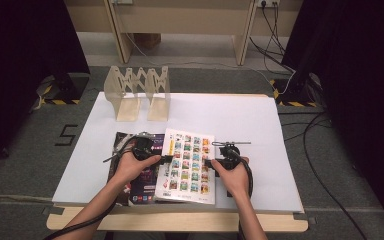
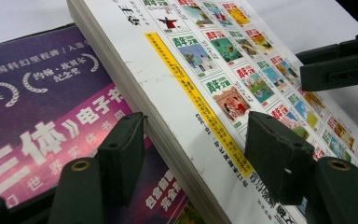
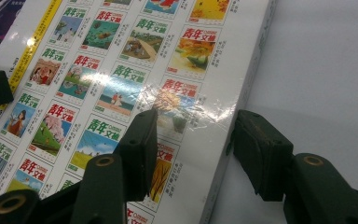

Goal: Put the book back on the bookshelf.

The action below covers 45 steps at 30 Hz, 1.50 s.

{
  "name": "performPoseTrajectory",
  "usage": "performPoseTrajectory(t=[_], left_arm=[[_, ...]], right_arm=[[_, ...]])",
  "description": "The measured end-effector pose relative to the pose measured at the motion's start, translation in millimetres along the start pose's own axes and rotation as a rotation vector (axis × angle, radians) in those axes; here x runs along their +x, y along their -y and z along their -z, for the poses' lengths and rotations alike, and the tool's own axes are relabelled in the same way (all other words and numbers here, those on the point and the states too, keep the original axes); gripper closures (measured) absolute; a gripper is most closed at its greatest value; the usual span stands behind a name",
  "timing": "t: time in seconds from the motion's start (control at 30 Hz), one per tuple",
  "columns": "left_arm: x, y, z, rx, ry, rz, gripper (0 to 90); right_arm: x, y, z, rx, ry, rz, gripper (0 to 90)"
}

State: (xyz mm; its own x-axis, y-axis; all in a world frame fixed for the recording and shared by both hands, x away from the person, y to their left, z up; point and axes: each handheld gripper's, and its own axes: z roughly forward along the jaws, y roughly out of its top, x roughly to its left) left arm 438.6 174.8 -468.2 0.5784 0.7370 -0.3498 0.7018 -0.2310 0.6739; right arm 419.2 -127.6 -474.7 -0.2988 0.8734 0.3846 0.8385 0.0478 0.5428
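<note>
A thick white book with a grid of small colourful covers lies flat, its left part resting on a dark purple book. My left gripper is at the white book's left edge. Its jaws stand open astride that edge, one over the purple book, the other over the white book's cover. My right gripper is at the opposite edge. It is open too, with one jaw above the cover and the other above the white sheet.
A pale folding book rack stands at the back left of the white sheet that covers the table. The table's wooden front edge runs below the books. Cables lie on the floor at the right.
</note>
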Motion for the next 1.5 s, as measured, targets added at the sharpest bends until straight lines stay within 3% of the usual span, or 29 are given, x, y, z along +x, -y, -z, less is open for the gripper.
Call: performPoseTrajectory(t=[0.13,0.17,0.3,0.33,0.47,0.57,0.63,0.67,0.7,0.8,0.87,0.9,0.93,1.1,1.23,1.43,1.5], left_arm=[[0.0,-0.2,5.7,0.004,-0.033,0.021,40.7],[-1.0,-1.0,10.4,-0.011,-0.045,0.027,46.7],[-4.9,-4.3,17.2,-0.051,-0.022,0.038,50.8],[-6.8,-6.3,20.2,-0.077,0.011,0.057,51.0],[-8.5,-5.9,19.8,-0.092,0.036,0.077,50.7],[-8.5,-2.5,16.2,-0.070,0.063,0.099,50.1],[-9.3,4.4,7.9,-0.021,0.127,0.134,51.0],[-10.8,8.2,4.1,-0.015,0.125,0.135,49.4],[-11.5,9.4,4.5,-0.028,0.106,0.118,53.9],[-8.8,9.1,6.4,-0.028,0.108,0.129,61.5],[-4.4,8.9,8.5,-0.027,0.132,0.144,69.8],[-2.5,8.5,10.3,-0.031,0.146,0.147,69.8],[-1.2,7.9,12.3,-0.034,0.154,0.145,75.2],[2.8,10.9,16.3,-0.043,0.153,0.121,78.6],[9.7,13.8,23.4,-0.057,0.152,0.133,79.5],[22.5,17.6,38.2,-0.074,0.131,0.145,79.7],[30.4,21.9,42.1,-0.070,0.136,0.171,79.6]], right_arm=[[3.0,2.2,-0.4,-0.002,-0.004,-0.006,52.5],[5.2,3.4,-0.6,0.000,-0.004,-0.009,52.7],[7.1,3.9,-1.1,0.000,-0.001,-0.004,52.8],[7.5,3.9,-1.1,0.001,0.002,-0.005,52.8],[9.2,5.1,-1.3,-0.005,0.005,-0.013,53.0],[9.8,5.8,-1.4,-0.008,0.007,-0.011,53.2],[11.4,6.0,-1.6,0.001,0.000,-0.012,53.8],[12.2,6.2,-2.2,0.006,-0.014,-0.007,54.1],[14.6,7.0,-3.1,0.006,-0.015,-0.002,54.2],[14.5,7.1,-3.2,0.005,-0.017,-0.002,54.2],[13.7,5.8,-2.9,0.017,-0.025,-0.002,53.7],[13.7,5.8,-2.9,0.017,-0.025,-0.002,53.7],[10.5,3.2,-2.9,0.032,-0.050,0.009,52.6],[1.9,-7.7,-7.2,0.040,-0.073,-0.003,51.6],[-0.4,-14.1,-7.4,0.039,-0.073,-0.005,50.9],[4.0,-26.6,-8.4,0.044,-0.113,-0.012,50.2],[7.0,-29.4,-12.9,0.053,-0.125,-0.012,49.9]])
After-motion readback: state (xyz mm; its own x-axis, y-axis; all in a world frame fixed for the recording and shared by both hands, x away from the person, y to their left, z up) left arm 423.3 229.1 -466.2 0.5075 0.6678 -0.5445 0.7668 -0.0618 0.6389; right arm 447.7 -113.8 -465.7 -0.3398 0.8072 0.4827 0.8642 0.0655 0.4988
